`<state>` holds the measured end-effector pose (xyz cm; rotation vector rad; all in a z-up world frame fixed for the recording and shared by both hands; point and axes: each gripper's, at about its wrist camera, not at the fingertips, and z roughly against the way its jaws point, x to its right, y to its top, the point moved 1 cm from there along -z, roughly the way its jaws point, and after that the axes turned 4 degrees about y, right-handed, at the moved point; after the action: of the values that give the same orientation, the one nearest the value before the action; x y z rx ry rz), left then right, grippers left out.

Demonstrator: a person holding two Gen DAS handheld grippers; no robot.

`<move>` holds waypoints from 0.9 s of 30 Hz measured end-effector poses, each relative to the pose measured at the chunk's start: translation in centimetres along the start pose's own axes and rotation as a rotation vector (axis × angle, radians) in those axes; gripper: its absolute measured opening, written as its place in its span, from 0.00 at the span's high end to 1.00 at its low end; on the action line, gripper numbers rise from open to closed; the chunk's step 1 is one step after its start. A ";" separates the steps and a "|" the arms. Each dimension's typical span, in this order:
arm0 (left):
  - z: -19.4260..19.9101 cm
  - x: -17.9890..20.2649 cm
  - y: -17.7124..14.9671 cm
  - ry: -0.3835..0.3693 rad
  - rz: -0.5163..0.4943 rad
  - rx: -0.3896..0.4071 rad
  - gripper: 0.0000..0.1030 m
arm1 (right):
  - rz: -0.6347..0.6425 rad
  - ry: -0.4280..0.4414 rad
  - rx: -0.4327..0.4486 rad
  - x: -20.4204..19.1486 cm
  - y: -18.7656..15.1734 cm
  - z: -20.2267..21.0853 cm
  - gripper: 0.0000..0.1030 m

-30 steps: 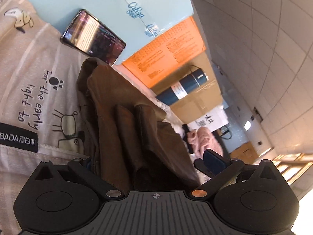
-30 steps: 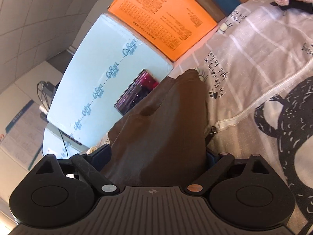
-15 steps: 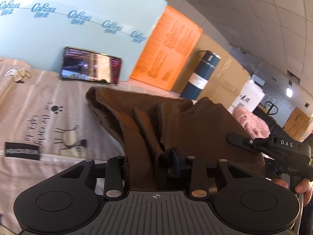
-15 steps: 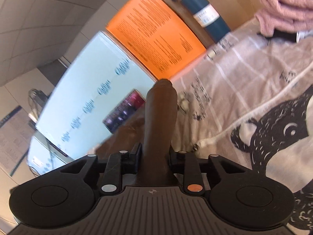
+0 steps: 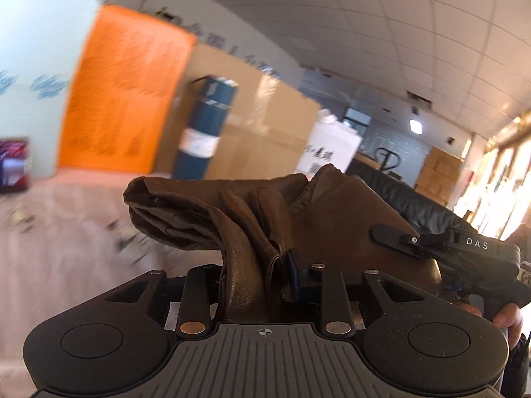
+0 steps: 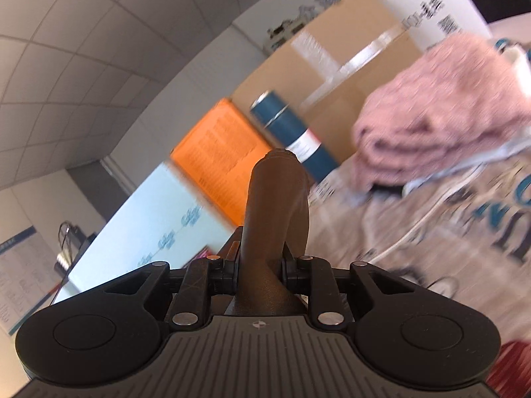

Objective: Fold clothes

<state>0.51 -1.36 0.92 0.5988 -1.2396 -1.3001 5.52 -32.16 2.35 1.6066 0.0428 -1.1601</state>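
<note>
Since the earlier frame you've lifted the brown leather-like garment (image 5: 335, 219) clear of the printed bedsheet surface (image 6: 431, 232); left tool (image 5: 262, 272) and right tool (image 6: 260, 262) each clamped on an edge, held aloft, likely to straighten it for folding

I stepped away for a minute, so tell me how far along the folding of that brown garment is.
Done: both grippers have their grip. The left gripper is shut on a bunched edge of the brown garment, and the right gripper is shut on another part. In hand: the garment is lifted off the printed sheet. Left: no neat fold shows yet; it hangs crumpled. The pink garment lies aside.
</note>
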 end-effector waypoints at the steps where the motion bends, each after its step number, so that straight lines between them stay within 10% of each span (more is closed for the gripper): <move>1: -0.8 0.8 0.6 -0.019 -0.020 0.015 0.74 | 0.005 -0.006 0.031 0.4 0.8 0.5 0.81; 12: -11.1 8.2 6.2 -0.155 -0.099 0.130 0.74 | 0.053 -0.110 0.340 4.4 9.2 2.7 0.81; 19: -18.0 9.1 3.9 -0.061 -0.175 0.035 0.72 | 0.074 -0.316 0.413 10.3 10.2 0.0 0.81; 27: -20.6 6.7 1.1 0.052 -0.151 -0.002 0.32 | 0.108 -0.516 0.364 14.0 9.8 -2.6 0.67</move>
<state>18.38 -13.26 -2.12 0.7320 -1.1684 -1.4017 19.95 -41.30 -0.27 1.5441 -0.6125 -1.5247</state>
